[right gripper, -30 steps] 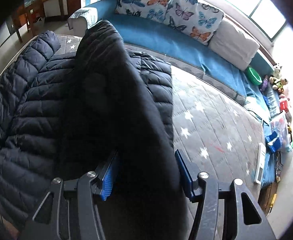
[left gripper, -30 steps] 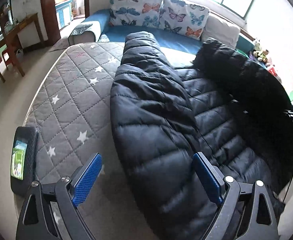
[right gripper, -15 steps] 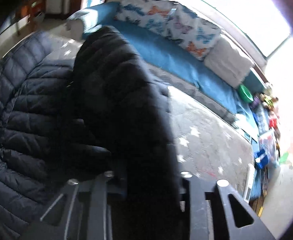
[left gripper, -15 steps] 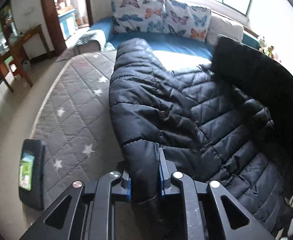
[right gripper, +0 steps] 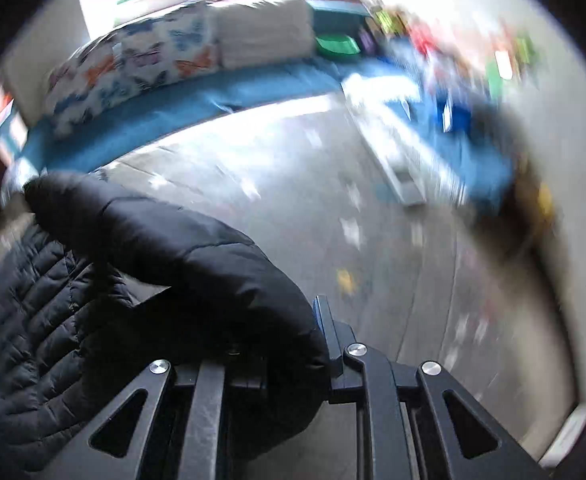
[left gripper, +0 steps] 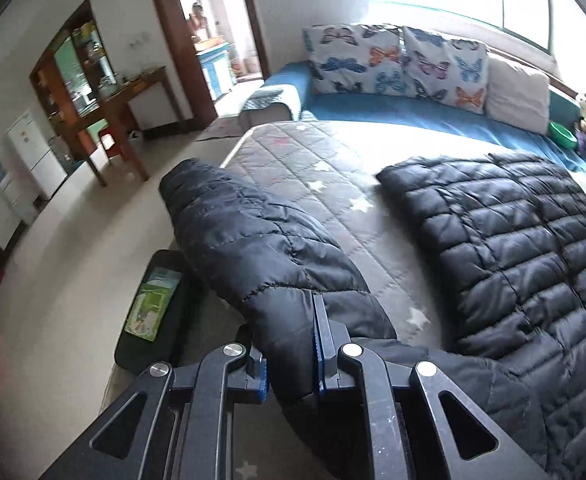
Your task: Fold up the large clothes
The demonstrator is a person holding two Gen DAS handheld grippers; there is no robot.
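Note:
A large black quilted down jacket lies on a grey star-patterned mattress. My left gripper is shut on the jacket's left sleeve, which is pulled out to the left, off the body. My right gripper is shut on the jacket's other sleeve, held out to the right; the jacket body shows at the lower left of that blurred view. The right gripper's left finger is hidden by fabric.
A phone lies at the mattress's near left corner. A blue sofa with butterfly cushions runs behind the mattress. A wooden desk and doorway stand at the left. Toys and clutter sit at the right end.
Both grippers closed on the sleeves folded over the jacket, then pulled them outward, left and right. The jacket body now lies uncovered.

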